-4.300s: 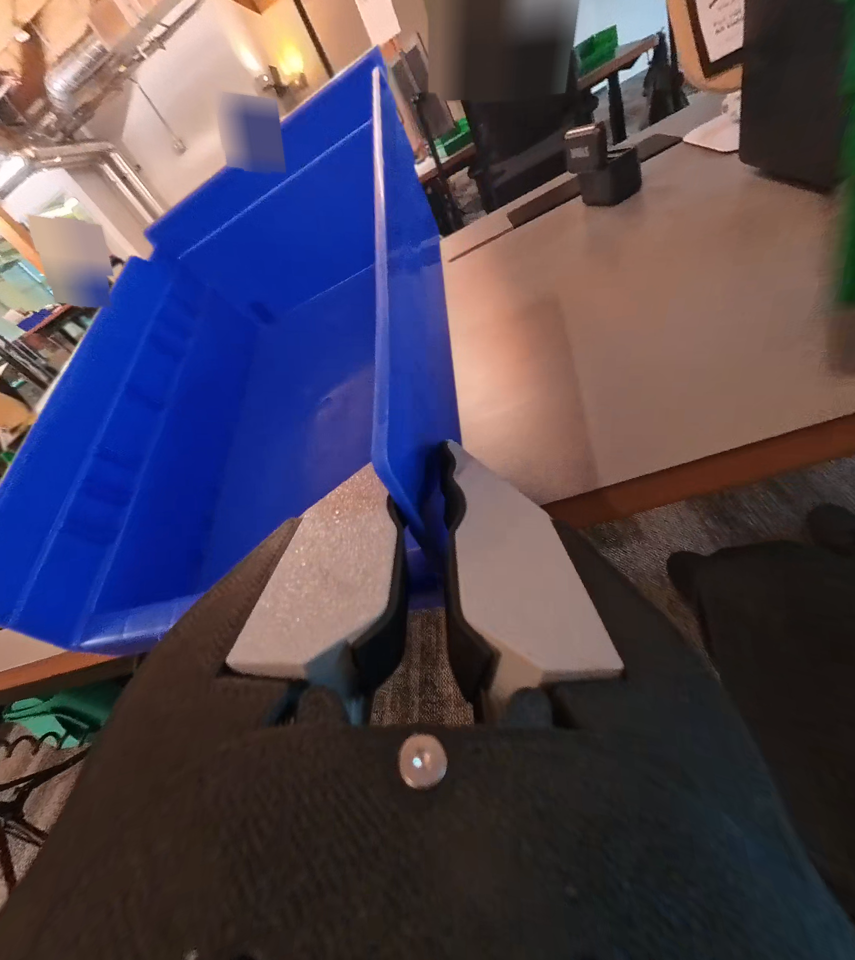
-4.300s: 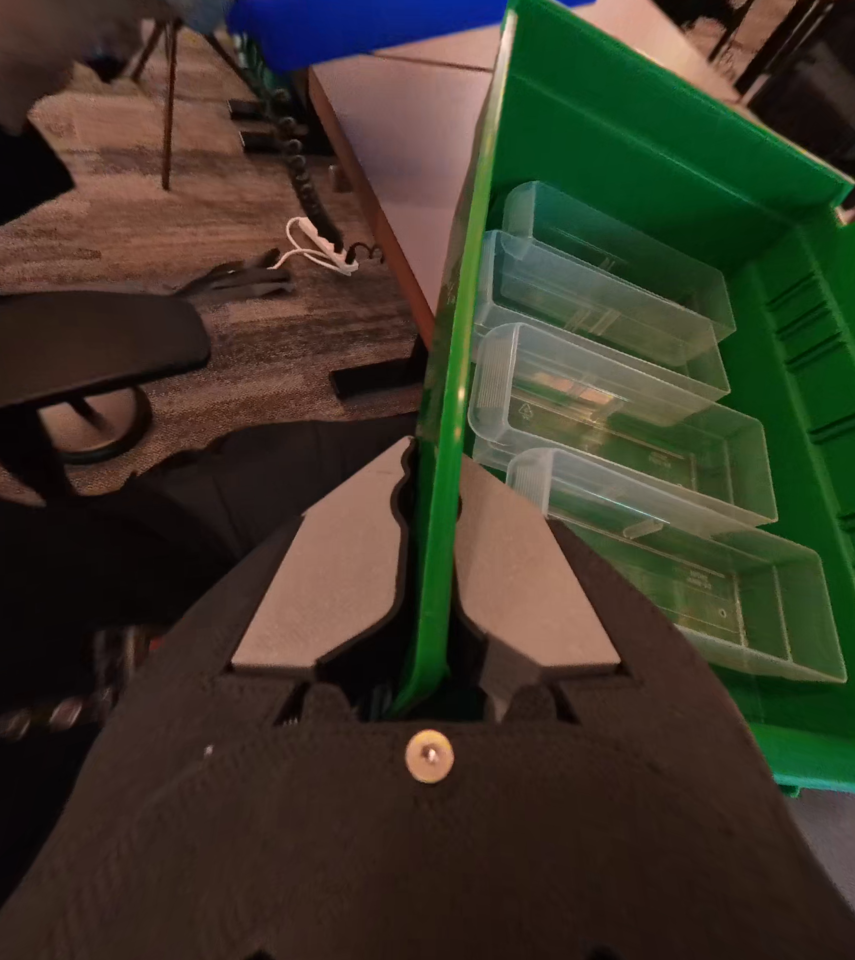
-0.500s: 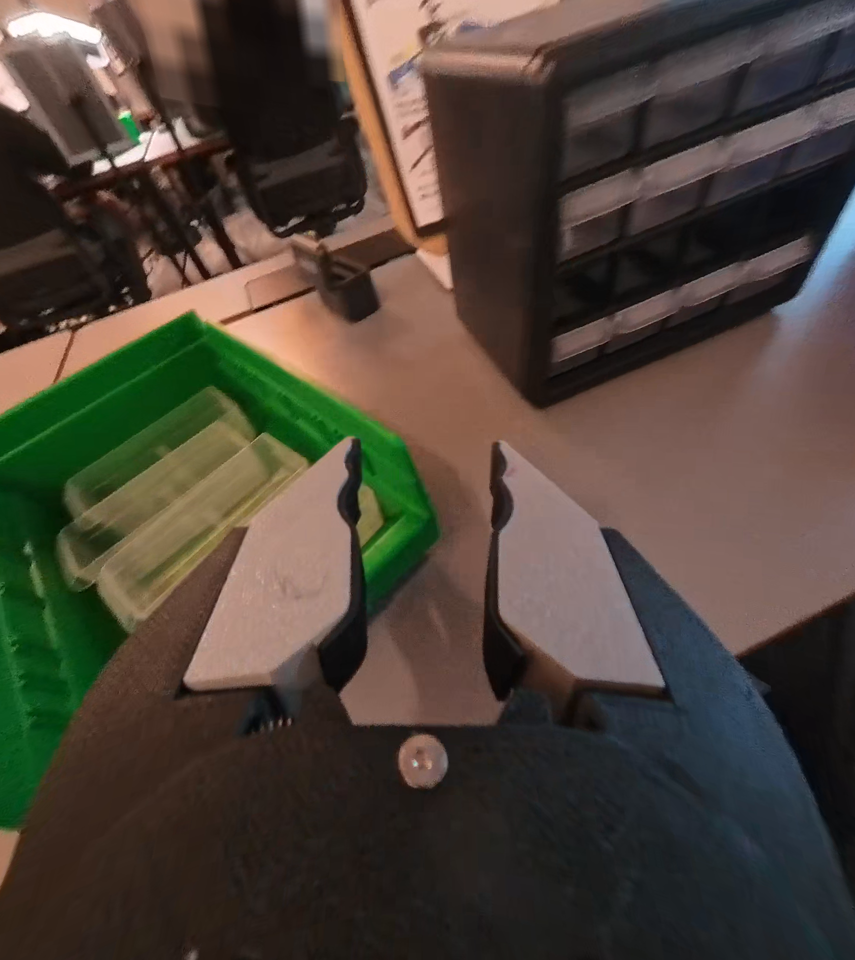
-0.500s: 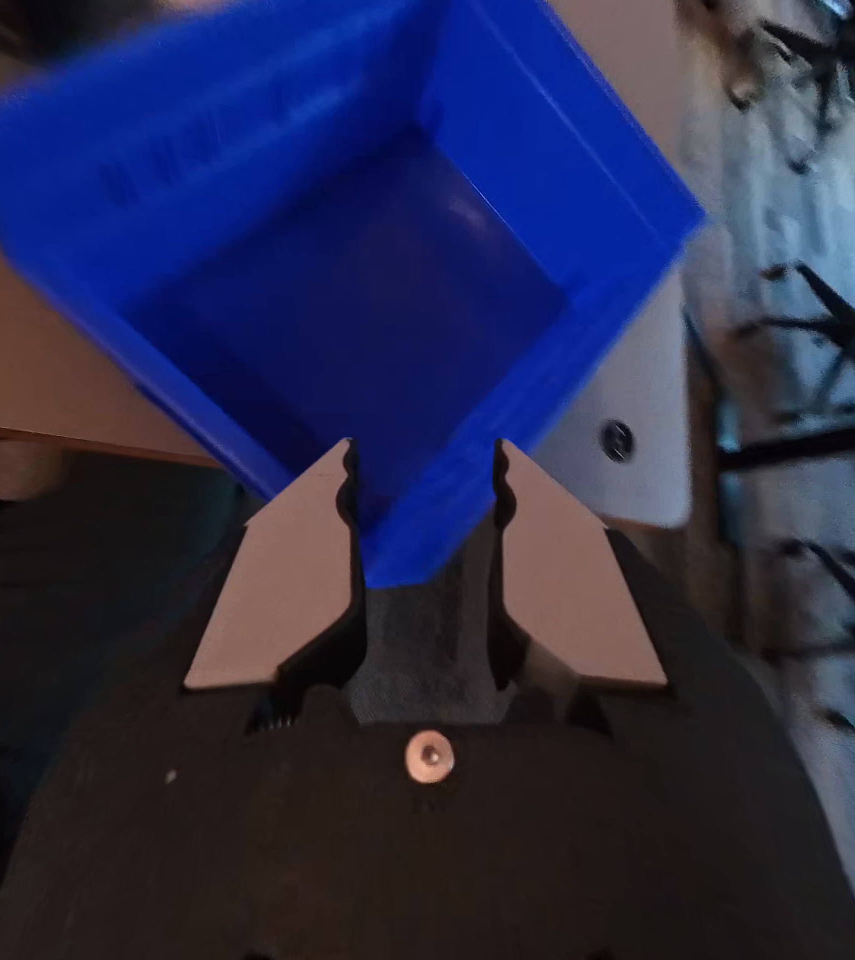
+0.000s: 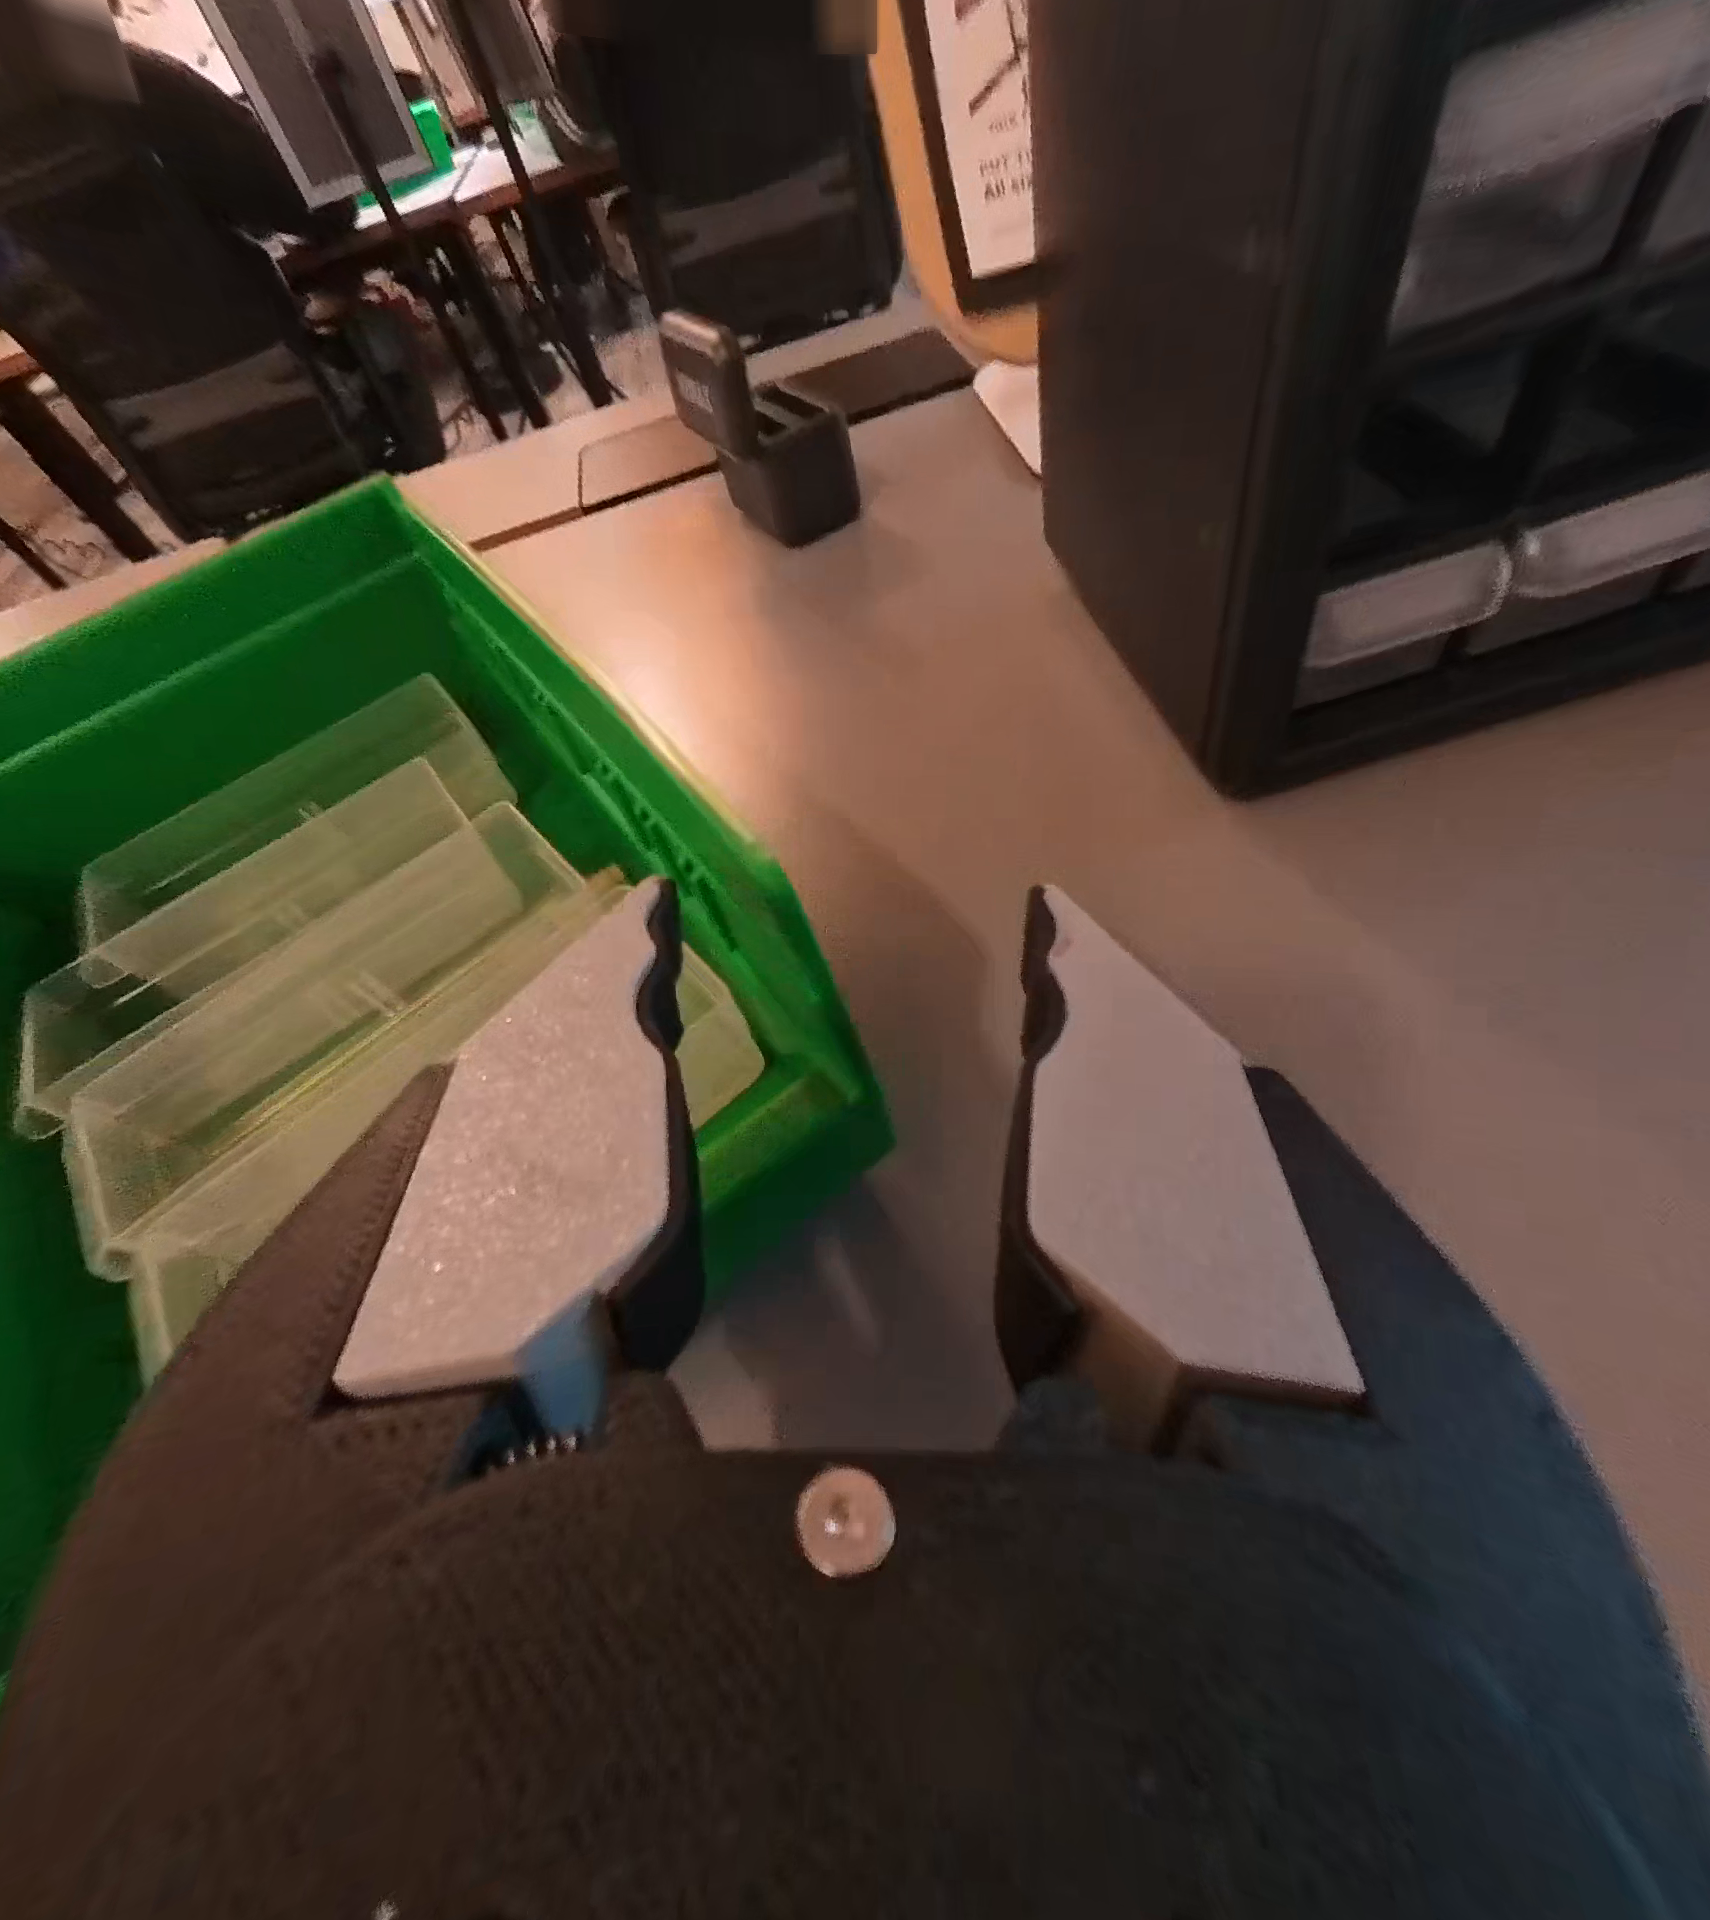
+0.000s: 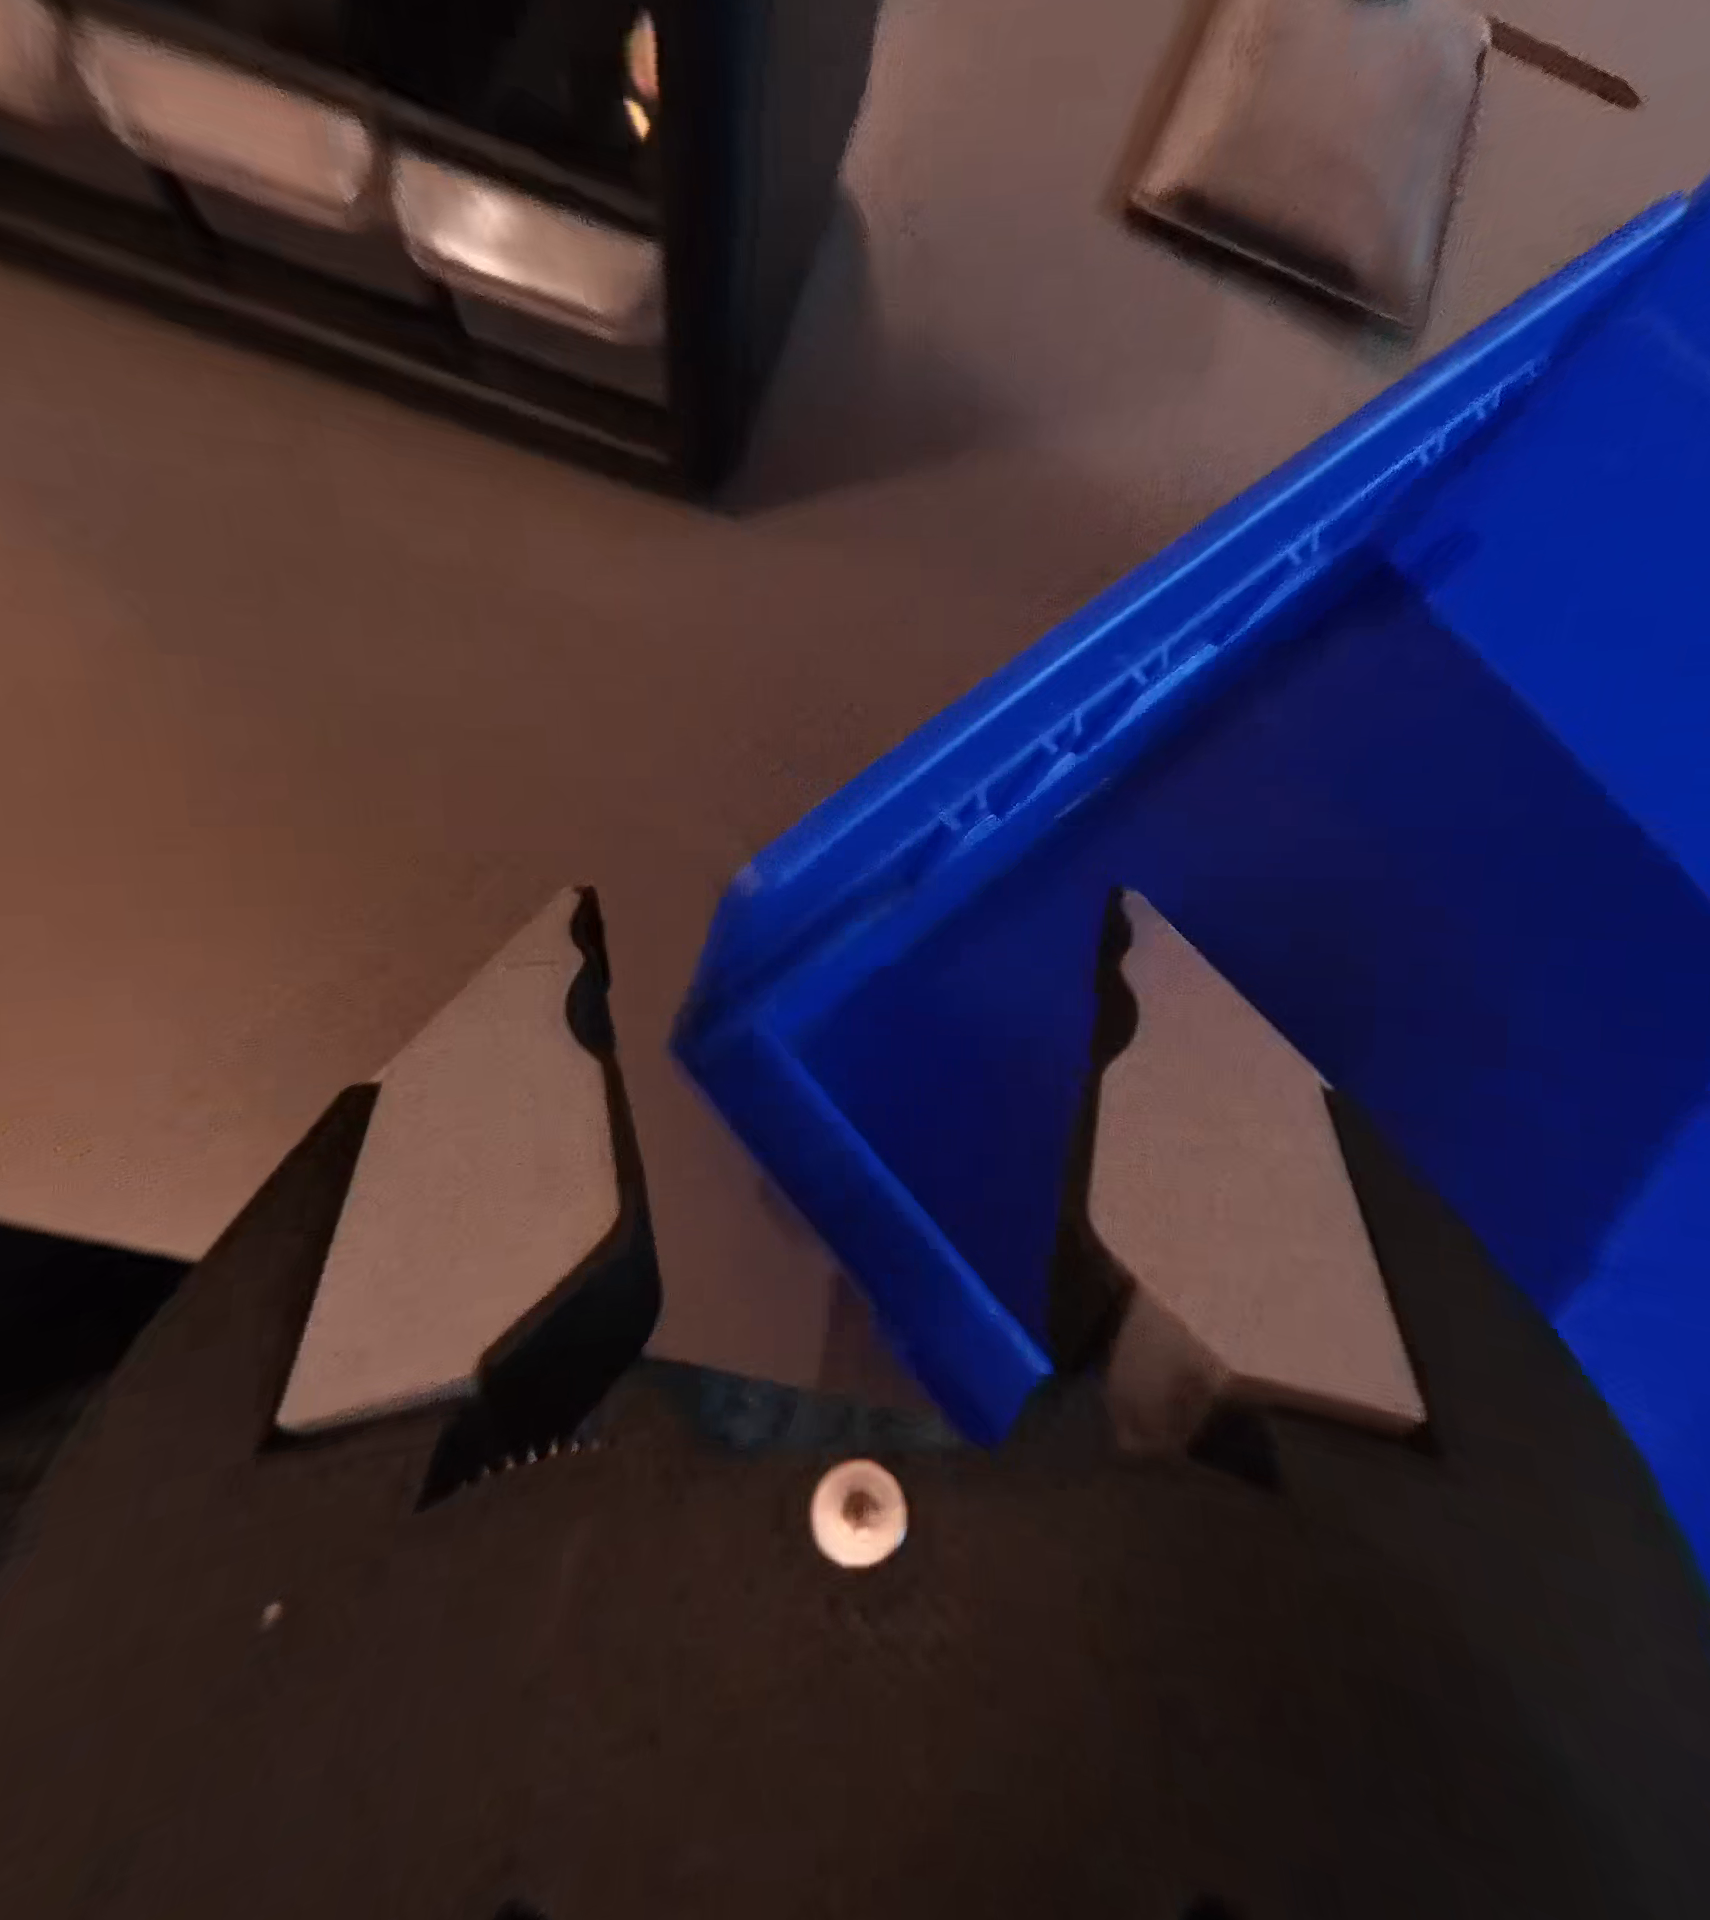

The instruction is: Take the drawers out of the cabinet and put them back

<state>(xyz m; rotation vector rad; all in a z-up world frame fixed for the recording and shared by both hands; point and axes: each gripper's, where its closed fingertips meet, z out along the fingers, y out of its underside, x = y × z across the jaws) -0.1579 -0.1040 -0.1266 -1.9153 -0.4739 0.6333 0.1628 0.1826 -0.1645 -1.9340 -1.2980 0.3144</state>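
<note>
Left gripper (image 5: 846, 904) nearest in the left wrist view, jaws spread wide, nothing between them but bare table (image 5: 1090, 790); left finger overlapping the near right corner of a green bin (image 5: 622, 717), contact impossible to judge from here; inside the bin, clear drawers (image 5: 311, 914) lying side by side, smeared by blur, count uncertain, nearest one partly hidden under the finger; bin's left side cut off by the frame edge. Open tabletop ahead and to the right of the bin, free up to the cabinet (image 5: 1194, 416); cabinet standing upright at the far right, dark frame, top and right side cut off; some slots holding pale drawer fronts, some looking dark, too blurred to say more. Small black box (image 5: 794, 468) with a lifted lid on the table between bin and cabinet, farther back; beyond it, a framed board (image 5: 976, 156) leaning behind the cabinet, then other desks and chairs, dim.

Right gripper (image 6: 846, 904) likewise gaping wide, holding nothing; near left corner of a blue bin (image 6: 1402, 831) sitting between the fingers, right finger over the bin's inside, left finger over the table (image 6: 259, 779); touching or hovering, cannot tell; bin apparently empty, its right side out of frame. Clear tabletop to the left of the bin as far as the cabinet's lower corner (image 6: 705, 260), blurred; a flat square plate (image 6: 1318, 177) set in the table beyond.
</note>
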